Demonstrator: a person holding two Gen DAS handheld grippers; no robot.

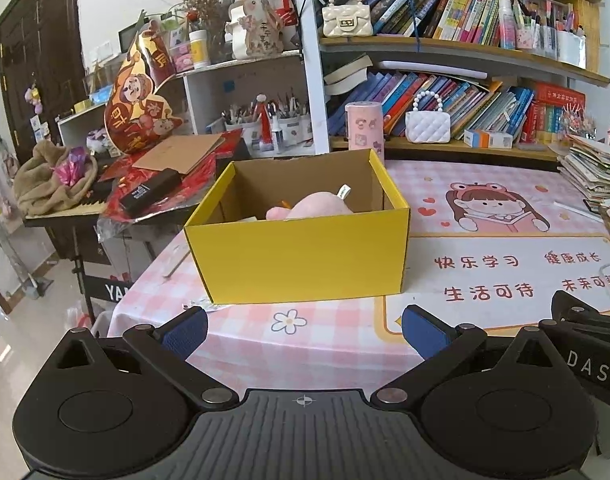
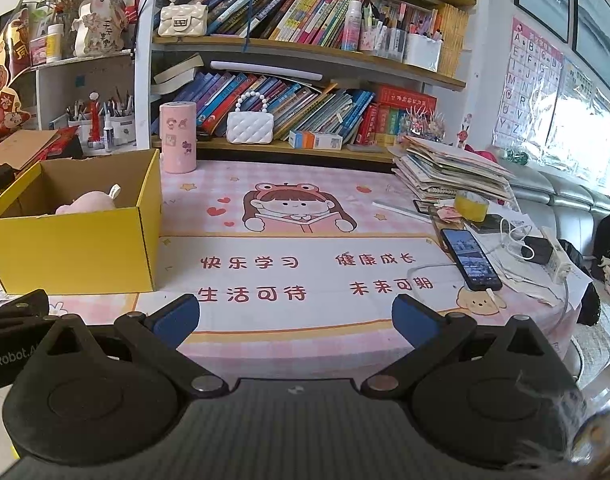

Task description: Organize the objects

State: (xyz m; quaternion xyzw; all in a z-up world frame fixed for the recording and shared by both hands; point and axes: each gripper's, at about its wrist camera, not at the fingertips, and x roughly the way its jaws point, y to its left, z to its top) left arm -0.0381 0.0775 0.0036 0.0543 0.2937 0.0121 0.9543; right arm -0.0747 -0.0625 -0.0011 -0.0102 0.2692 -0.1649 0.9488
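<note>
In the left wrist view, one yellow cardboard box (image 1: 301, 236) is sitting open-topped on the pink table mat (image 1: 329, 340), holding one pink plush toy (image 1: 311, 207). The left gripper (image 1: 303, 330) is hovering wide and empty just before it.

In the right wrist view, the right gripper (image 2: 295, 319) is gaping wide, holding nothing, with the same box (image 2: 77, 240) lying ahead-left and one phone (image 2: 470, 259) ahead-right.
</note>
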